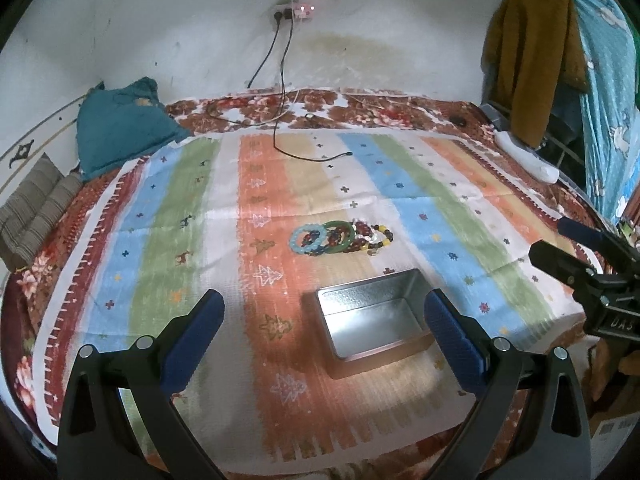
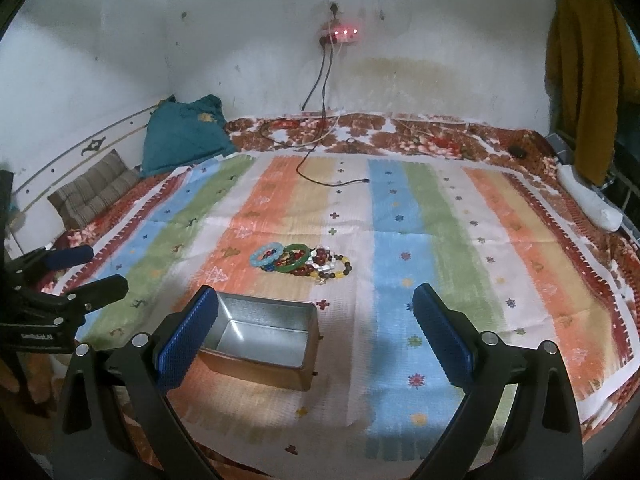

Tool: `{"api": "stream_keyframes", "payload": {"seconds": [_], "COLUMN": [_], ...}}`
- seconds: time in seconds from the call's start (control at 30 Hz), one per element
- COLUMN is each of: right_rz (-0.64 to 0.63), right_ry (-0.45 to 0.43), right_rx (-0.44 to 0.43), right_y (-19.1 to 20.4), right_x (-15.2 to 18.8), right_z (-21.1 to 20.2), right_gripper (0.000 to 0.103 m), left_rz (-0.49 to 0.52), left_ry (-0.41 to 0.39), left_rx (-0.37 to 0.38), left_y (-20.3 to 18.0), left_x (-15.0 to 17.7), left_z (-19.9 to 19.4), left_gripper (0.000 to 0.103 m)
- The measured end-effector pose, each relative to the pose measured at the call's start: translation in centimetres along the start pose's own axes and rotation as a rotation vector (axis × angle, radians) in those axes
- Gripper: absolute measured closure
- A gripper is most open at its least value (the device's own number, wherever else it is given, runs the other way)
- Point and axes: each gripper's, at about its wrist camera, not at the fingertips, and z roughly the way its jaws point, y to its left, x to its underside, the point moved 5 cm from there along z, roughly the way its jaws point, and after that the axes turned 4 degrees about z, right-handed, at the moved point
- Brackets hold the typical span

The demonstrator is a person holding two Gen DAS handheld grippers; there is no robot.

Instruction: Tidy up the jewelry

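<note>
both tools (image 1: 324,316) (image 2: 316,316) wide apart, empty

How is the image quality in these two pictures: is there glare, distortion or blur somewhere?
Left wrist view: strong fisheye bending with dark corners; the open silver metal tin reflects light, and a bright patch lies on the striped cloth before it. Right wrist view: same bending; the red lights of the wall power strip bloom, and the pile of beaded bracelets looks soft, with single beads hard to separate.

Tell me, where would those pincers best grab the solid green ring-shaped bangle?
On the green bangle's rim, from above, one finger inside the hoop and one outside. It lies flat on the striped cloth, overlapping beaded bracelets, so its near arc looks easiest to reach.
</note>
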Motion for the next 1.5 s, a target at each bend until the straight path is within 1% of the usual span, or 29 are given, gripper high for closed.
{"api": "stream_keyframes", "payload": {"seconds": [0.2, 0.5, 0.73, 0.97, 1.2, 1.5], "right_rz": [0.031, 0.059, 0.057, 0.063, 0.056, 0.053], "right_ry": [0.027, 0.078, 0.121, 0.157, 0.175, 0.245], "right_rx": [-0.005, 0.006, 0.048, 0.067, 0.093, 0.096], "right_y": [-0.6, -1.3, -2.4, -3.2, -3.6, -3.8], "right_x": [-0.6, -1.2, -2.0, -2.6, -3.1, -3.5], "right_z": [1.5, 3.7, 5.9, 7.7, 9.0, 11.9], "right_gripper": [0.004, 0.004, 0.004, 0.004, 0.004, 0.004], "left_rz": [-0.024, -0.021, -0.013, -0.015, -0.013, -0.018], "left_ry": [0.047, 0.092, 0.124, 0.154, 0.185, 0.245], "left_rx": [0.002, -0.061, -0.101, -0.109, -0.122, -0.127], "left_y": [0.5, 1.9, 2.8, 3.5, 3.8, 4.6], "left_x": [-0.9, -2.5, -3.5, -4.3, -4.9, -5.3], "left_z": [1.9, 4.4, 6.2, 8.0, 9.7, 12.4], "left_gripper": [0.006, 0.006, 0.006, 0.006, 0.006, 0.006]}}
